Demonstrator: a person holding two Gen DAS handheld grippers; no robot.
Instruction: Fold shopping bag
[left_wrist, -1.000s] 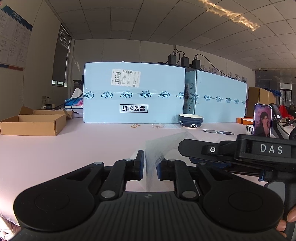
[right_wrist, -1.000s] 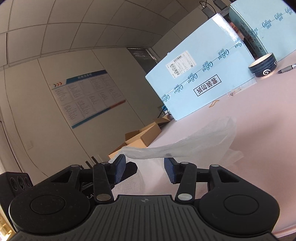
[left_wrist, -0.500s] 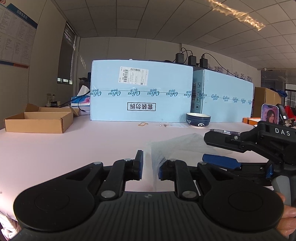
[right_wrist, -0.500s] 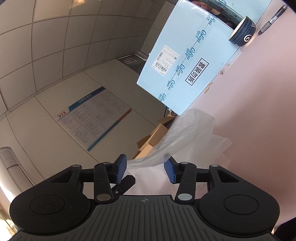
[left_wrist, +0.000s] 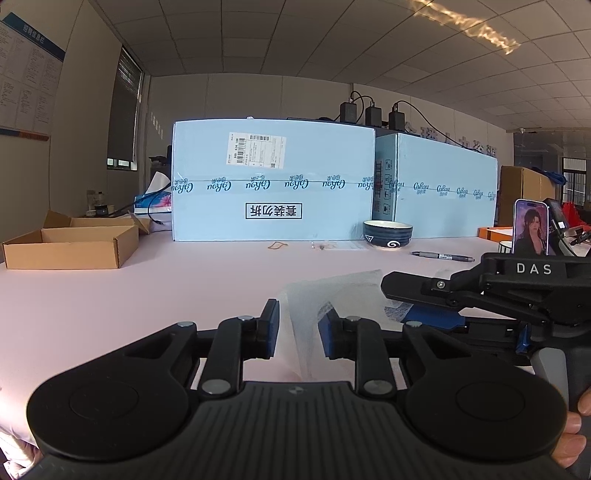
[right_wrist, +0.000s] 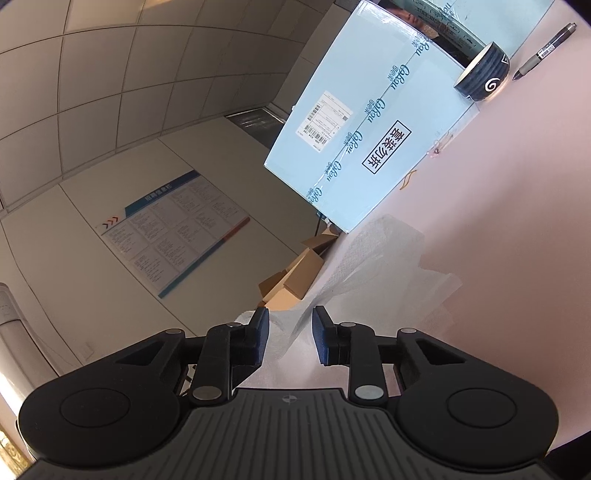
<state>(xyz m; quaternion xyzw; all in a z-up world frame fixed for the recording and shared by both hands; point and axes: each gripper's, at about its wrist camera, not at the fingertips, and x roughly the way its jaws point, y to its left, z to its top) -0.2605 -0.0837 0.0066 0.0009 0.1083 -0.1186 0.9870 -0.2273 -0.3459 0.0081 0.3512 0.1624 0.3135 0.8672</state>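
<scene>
Your left gripper (left_wrist: 297, 328) has let go: a moment ago its pads were pinched on the bag (left_wrist: 332, 295), and now the jaws are opening, with a clear gap on either side of the thin film that stands between them. Your right gripper (right_wrist: 288, 334) has done the opposite; it was wider a second ago, has rolled further over, and its jaws are closing on a ridge of the bag (right_wrist: 373, 266), though in the right wrist view the pads have not yet met the plastic. Judged from that, you are handing the fold from left to right, and for this instant nothing clamps the bag, so it could slump before the right pads bite. The bag is translucent white, crumpled, partly lifted off the pink table (left_wrist: 129, 295), lying near you and well short of the blue boxes (left_wrist: 273, 181), the bowl (left_wrist: 388, 234) and the pen (left_wrist: 441, 255) at the far side. In the left wrist view your right gripper (left_wrist: 424, 306) reaches in from the right over the bag's right part, touching or nearly so. The folding looks only partly done; the bag is not flat.
</scene>
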